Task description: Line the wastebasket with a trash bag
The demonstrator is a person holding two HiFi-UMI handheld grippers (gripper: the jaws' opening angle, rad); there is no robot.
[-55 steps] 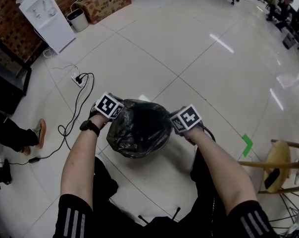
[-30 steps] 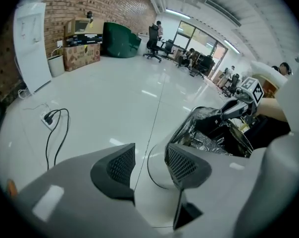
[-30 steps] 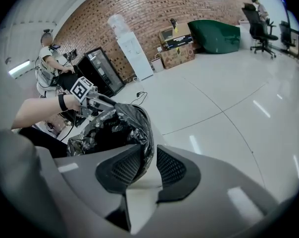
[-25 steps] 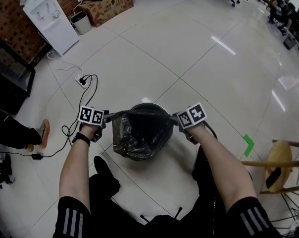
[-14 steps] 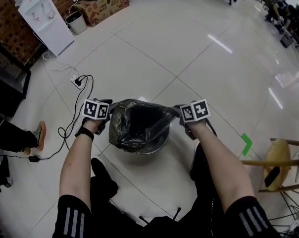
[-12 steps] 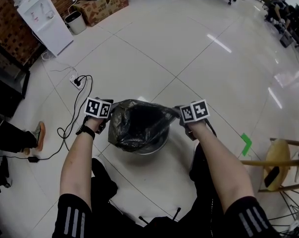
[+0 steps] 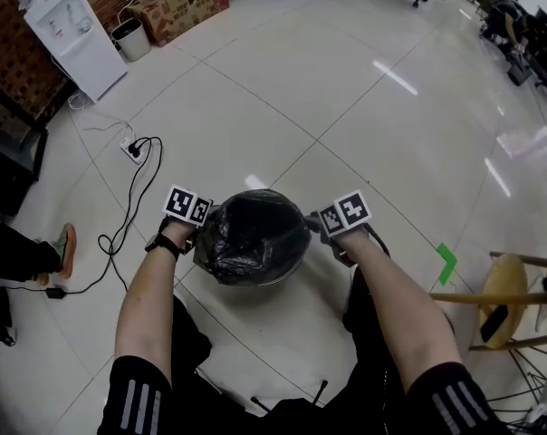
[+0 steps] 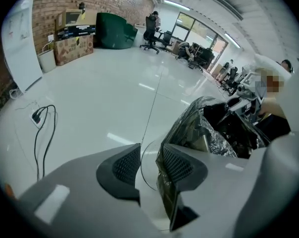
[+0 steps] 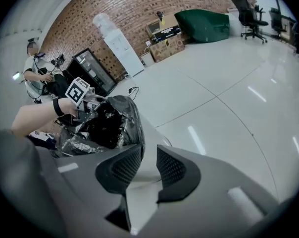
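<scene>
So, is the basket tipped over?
No: in the head view the basket stands upright, mouth up, with the black bag spread over it.

Bright, even overhead lighting is recorded. White glare streaks are noted on the glossy floor (image 7: 283,89) beyond the right gripper (image 7: 313,226) and ahead of the left gripper (image 7: 204,222). Glints are seen on the trash bag (image 7: 251,236) between them. Both gripper views are bent at the edges, ringed in black, with jaws rendered soft.
</scene>
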